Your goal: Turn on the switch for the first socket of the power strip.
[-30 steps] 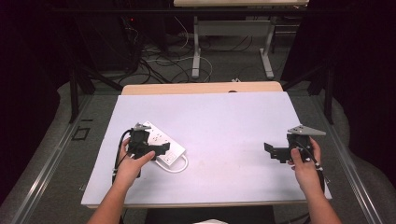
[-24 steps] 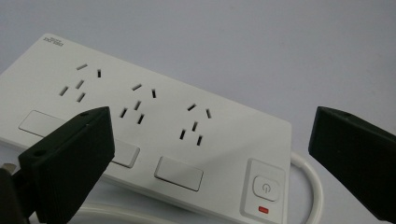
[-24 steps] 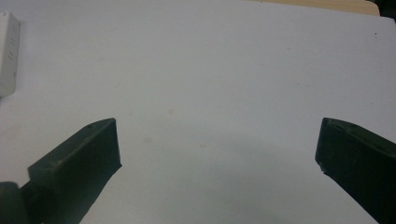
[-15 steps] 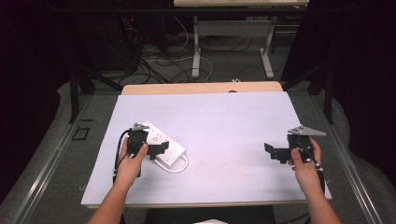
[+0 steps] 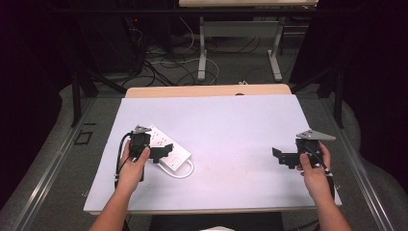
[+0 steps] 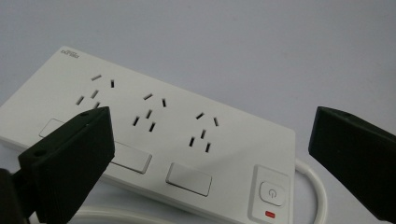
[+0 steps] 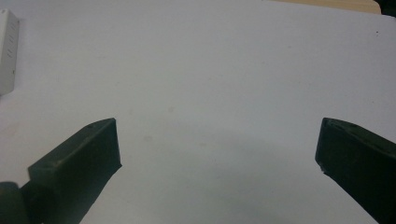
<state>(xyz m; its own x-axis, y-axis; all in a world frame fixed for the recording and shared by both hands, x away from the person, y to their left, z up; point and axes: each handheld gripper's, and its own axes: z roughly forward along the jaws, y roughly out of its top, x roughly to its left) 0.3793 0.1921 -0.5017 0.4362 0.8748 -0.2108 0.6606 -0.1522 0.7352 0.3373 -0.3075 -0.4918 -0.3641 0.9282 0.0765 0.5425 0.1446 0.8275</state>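
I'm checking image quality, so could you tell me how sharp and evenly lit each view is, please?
High view: table bright, surroundings dark. Left gripper view: power strip crisp, the near jaws soft. Right gripper view: tabletop evenly lit, with the jaws blurred and faint shadow below.

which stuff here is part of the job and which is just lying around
In the job:
power strip
its white cord
left hand-held gripper, open over the strip

Lying about:
right hand-held gripper, open over bare table
cables on the floor
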